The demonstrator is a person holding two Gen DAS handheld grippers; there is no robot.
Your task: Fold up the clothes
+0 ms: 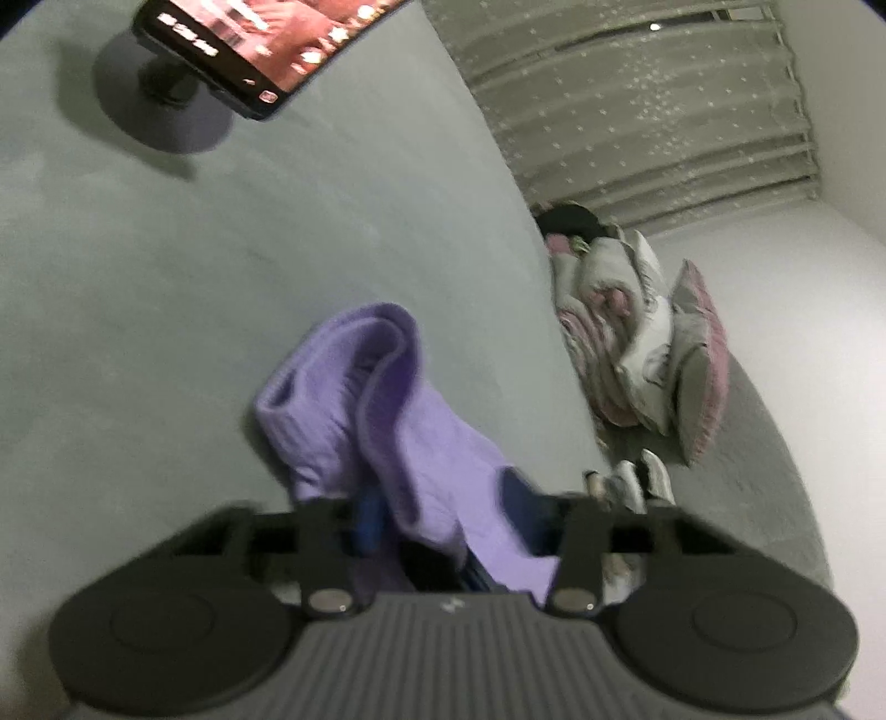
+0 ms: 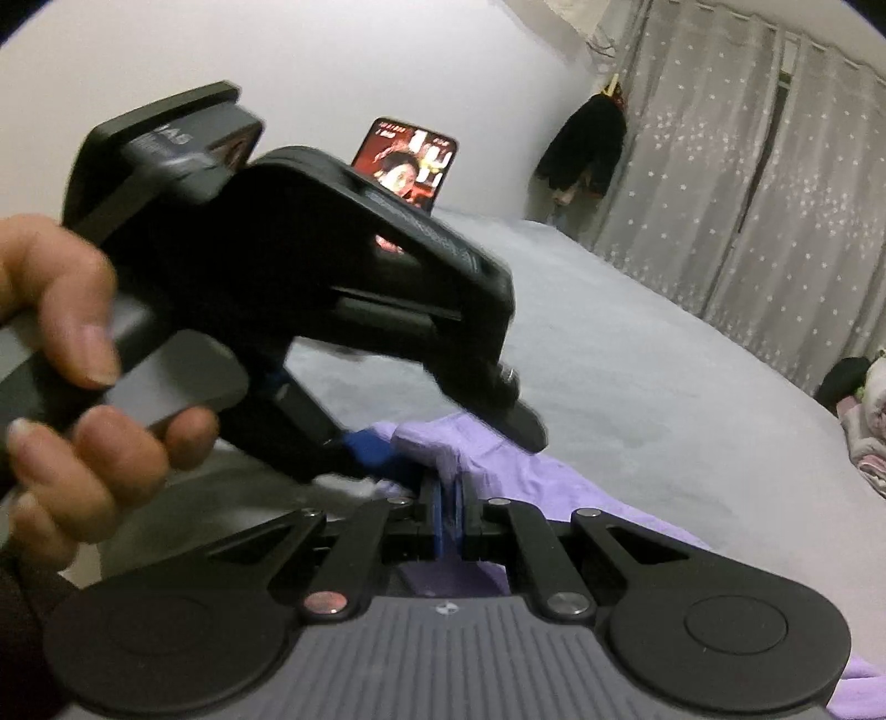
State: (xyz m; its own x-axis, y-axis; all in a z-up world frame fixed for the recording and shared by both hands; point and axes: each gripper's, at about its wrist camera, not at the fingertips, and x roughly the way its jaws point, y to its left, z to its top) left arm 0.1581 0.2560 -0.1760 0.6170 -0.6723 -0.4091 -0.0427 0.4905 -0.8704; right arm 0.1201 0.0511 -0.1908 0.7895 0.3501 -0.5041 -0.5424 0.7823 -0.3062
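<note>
Black gripper (image 2: 446,498) linkages, silver screws, blue pads (image 2: 440,512), bare hand (image 2: 72,354)

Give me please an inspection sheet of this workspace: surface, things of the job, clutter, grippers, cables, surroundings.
Surface: grey bed cover, mostly smooth.
Job's things: one purple garment, bunched, lying on the cover.
Clutter: phone on a round stand, screen lit; pile of bedding and pillows at the far edge.
Grippers: left gripper open, cloth lying between its fingers; right gripper has its blue pads together on a fold of the garment. The left hand holds its handle close in front of the right camera.
Cables: nothing seen.
Surroundings: starred curtains, white wall, dark clothing hanging by the curtains.
</note>
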